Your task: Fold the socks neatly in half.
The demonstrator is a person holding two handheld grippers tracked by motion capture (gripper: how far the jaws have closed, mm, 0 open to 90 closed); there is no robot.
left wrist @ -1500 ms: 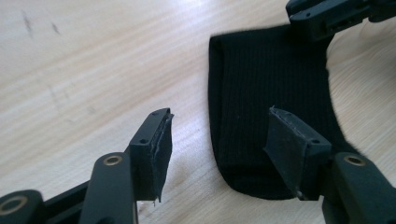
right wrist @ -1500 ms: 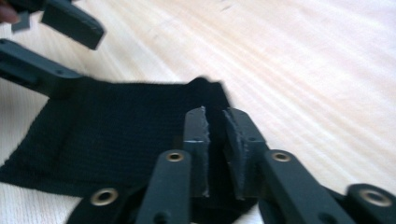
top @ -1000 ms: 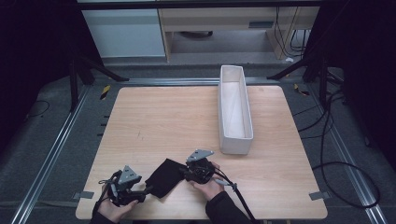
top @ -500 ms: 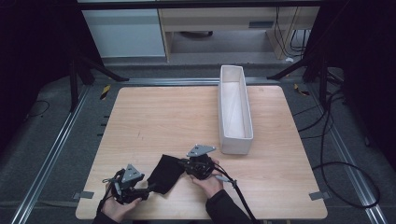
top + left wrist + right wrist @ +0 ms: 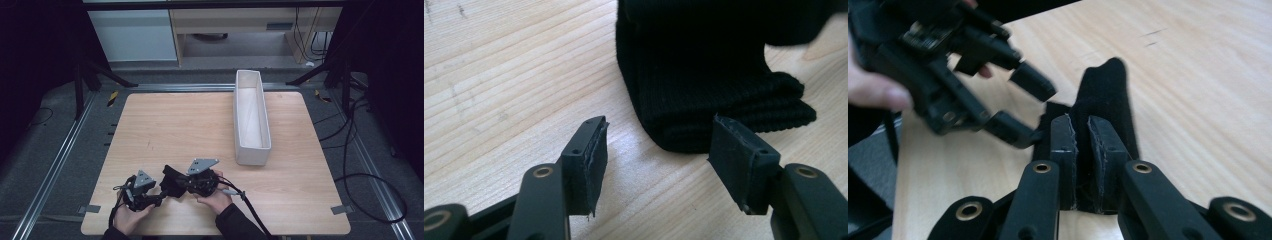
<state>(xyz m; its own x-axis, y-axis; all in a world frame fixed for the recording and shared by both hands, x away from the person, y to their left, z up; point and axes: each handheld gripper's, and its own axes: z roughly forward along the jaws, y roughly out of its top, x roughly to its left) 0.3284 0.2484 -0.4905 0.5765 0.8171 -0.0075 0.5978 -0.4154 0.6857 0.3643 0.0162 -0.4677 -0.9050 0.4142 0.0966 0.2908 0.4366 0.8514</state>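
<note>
While my left gripper [image 5: 159, 198] waits at the table's [image 5: 200, 125] near edge with jaws apart, the folded black cloth [image 5: 704, 75] lies just beyond its pads, untouched. To its right, my right gripper [image 5: 1082, 150] has just closed its jaws and now pinches a fold of the cloth, lifting that edge off the wood; a second ago the cloth lay flatter. With one side secured, I judge the next fold or carry can begin. Further right, the white bin [image 5: 252, 117] stands well apart.
</note>
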